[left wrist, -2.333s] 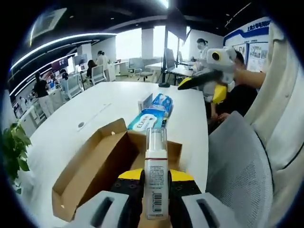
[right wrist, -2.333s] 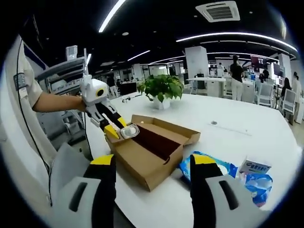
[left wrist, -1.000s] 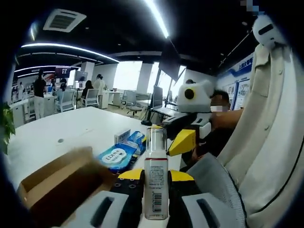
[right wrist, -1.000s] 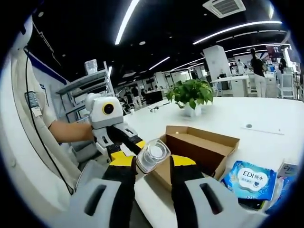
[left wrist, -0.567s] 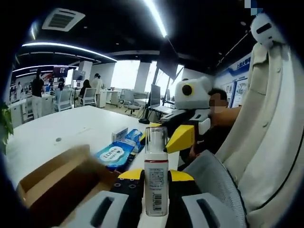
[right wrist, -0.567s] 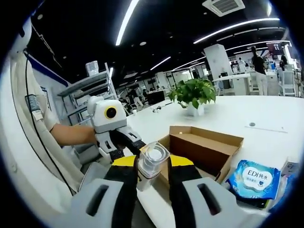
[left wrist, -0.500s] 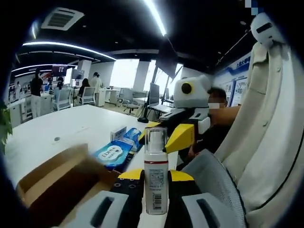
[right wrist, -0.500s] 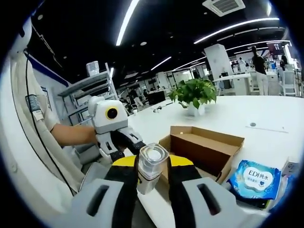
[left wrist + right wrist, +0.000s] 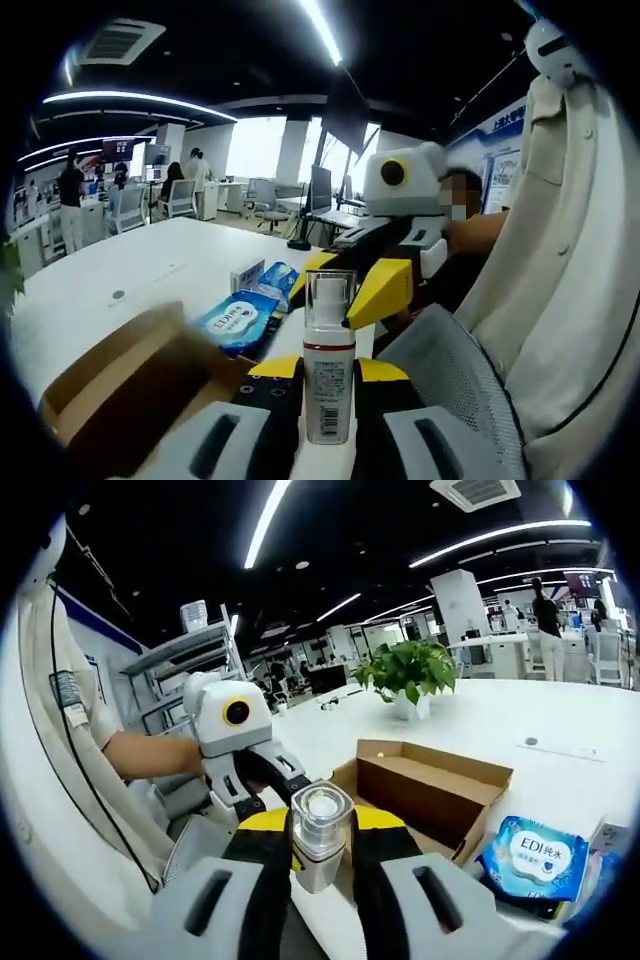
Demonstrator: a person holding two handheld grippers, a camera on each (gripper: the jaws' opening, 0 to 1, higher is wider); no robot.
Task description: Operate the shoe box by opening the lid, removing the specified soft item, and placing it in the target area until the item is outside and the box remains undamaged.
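Observation:
A white pump bottle (image 9: 328, 385) with a clear cap stands upright between my left gripper's (image 9: 328, 372) jaws, which are shut on its body. My right gripper (image 9: 352, 282) comes in from the right, its yellow jaws either side of the cap. In the right gripper view the bottle (image 9: 320, 842) points cap-first at the camera, and my right gripper (image 9: 321, 832) is shut against its sides. The left gripper (image 9: 262, 780) holds its far end. The open brown shoe box (image 9: 120, 385) (image 9: 432, 788) lies on the white table (image 9: 130, 265), below and beyond the bottle.
A blue EDI pack (image 9: 235, 320) (image 9: 530, 855) and a small white-blue carton (image 9: 246, 272) lie past the box. A potted plant (image 9: 408, 672) stands farther back. A grey mesh chair (image 9: 450, 385) and the person's sleeve (image 9: 570, 250) are close on the right. Other people stand at distant desks.
My right gripper has moved in onto the bottle's cap end and narrowed its jaws around it. The left gripper has kept its hold and lifted the bottle away from the box.

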